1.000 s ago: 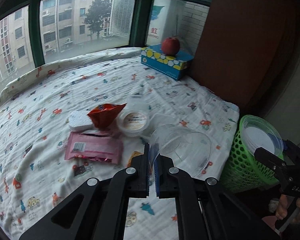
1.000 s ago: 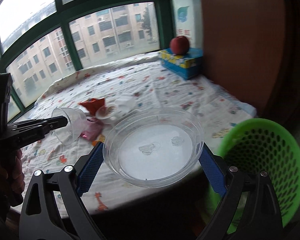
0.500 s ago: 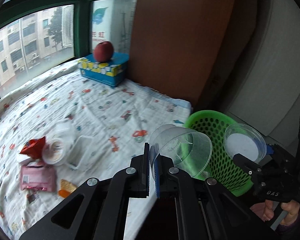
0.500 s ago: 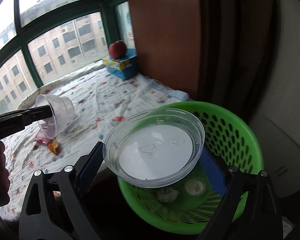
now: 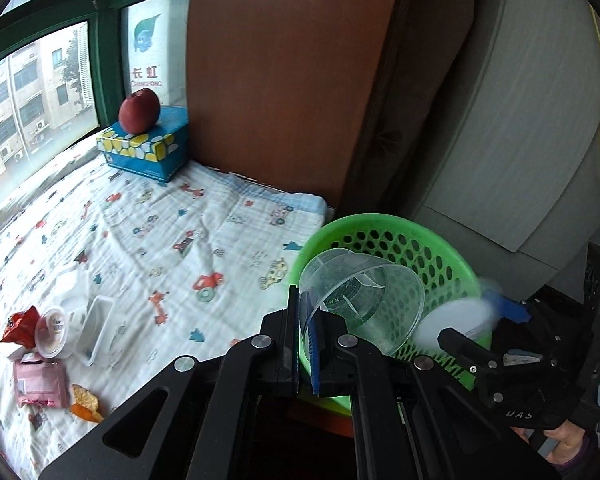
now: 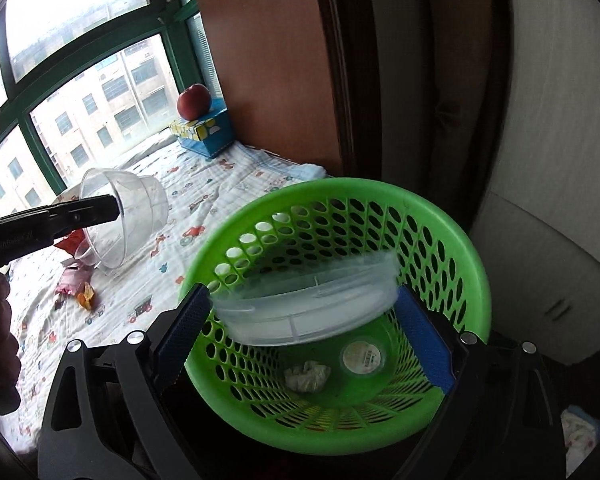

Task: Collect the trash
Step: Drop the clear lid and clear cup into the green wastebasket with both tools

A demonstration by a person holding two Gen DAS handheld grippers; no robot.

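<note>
1. Left gripper: fingers pressed together, pinching the rim of a clear plastic cup; cup tipped on its side, mouth toward the camera, held above the near rim of the green basket.
2. Right gripper: blue-padded fingers spread wide and opening further; clear round lid between them, blurred and tilted, directly over the basket's mouth; cannot tell whether the pads touch its edge.
3. Inside the basket, on its floor: a crumpled white tissue and a small round sealed cup beside it.
4. Left of the basket, on the printed blanket: a clear rectangular tray, a small round cup with white lid, a red snack wrapper, a pink packet and an orange scrap, all well apart from the basket.
5. Farther from the basket, by the window: a blue tissue box with a red apple resting on top.
6. Behind the basket: a brown wooden panel.
</note>
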